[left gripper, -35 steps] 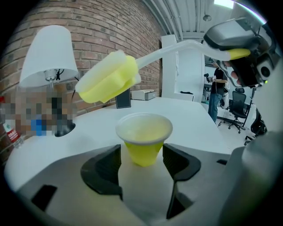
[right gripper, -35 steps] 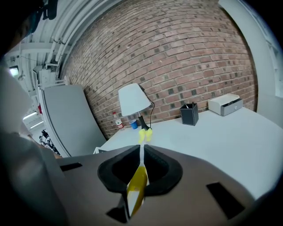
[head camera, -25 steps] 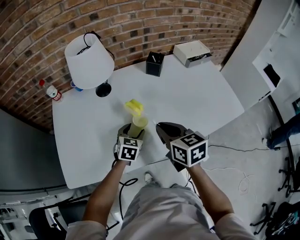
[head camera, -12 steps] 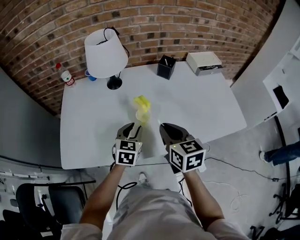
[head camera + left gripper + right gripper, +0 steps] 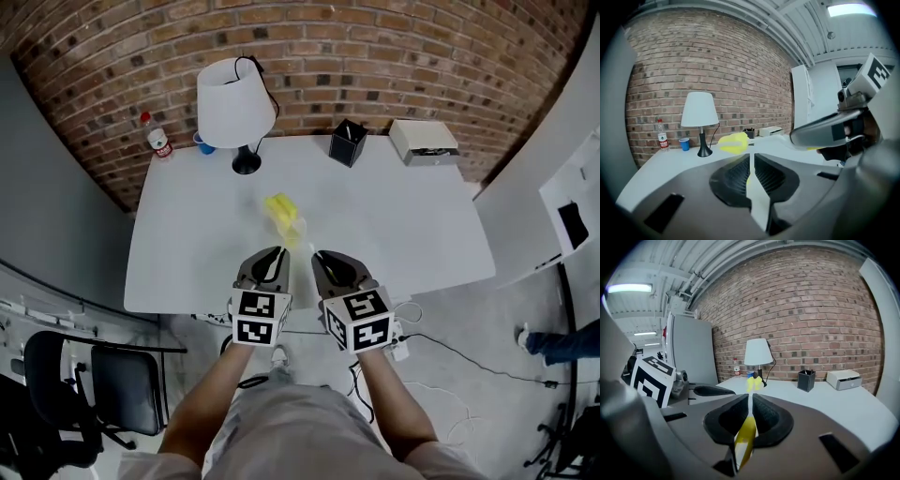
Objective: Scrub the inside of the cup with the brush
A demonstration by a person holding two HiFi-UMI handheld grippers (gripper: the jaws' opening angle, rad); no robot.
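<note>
My left gripper (image 5: 272,253) is off the table near its front edge. Its jaws have just been closing and are now shut on a thin pale strip (image 5: 757,197), which looks like the wall of the pale yellow-green cup (image 5: 293,231) at its tips. My right gripper (image 5: 323,259) is close beside it, shut on the brush's yellow handle (image 5: 745,437). A thin white shaft runs forward from there to the yellow sponge head (image 5: 280,207), which hangs just past the cup. The same sponge head (image 5: 733,142) shows ahead of the left jaws. Most of the cup is hidden in both gripper views.
On the white table (image 5: 403,225) a white lamp (image 5: 236,114), a water bottle (image 5: 157,139) and a small blue cup (image 5: 203,143) stand at the back left. A black pen holder (image 5: 348,142) and a white box (image 5: 424,141) sit at the back right. A chair (image 5: 84,394) is on the floor at the left.
The left jaws have gone from wide around the cup to shut, and that gripper has risen off the table. The right gripper and brush shifted slightly. The head view has pulled back.
</note>
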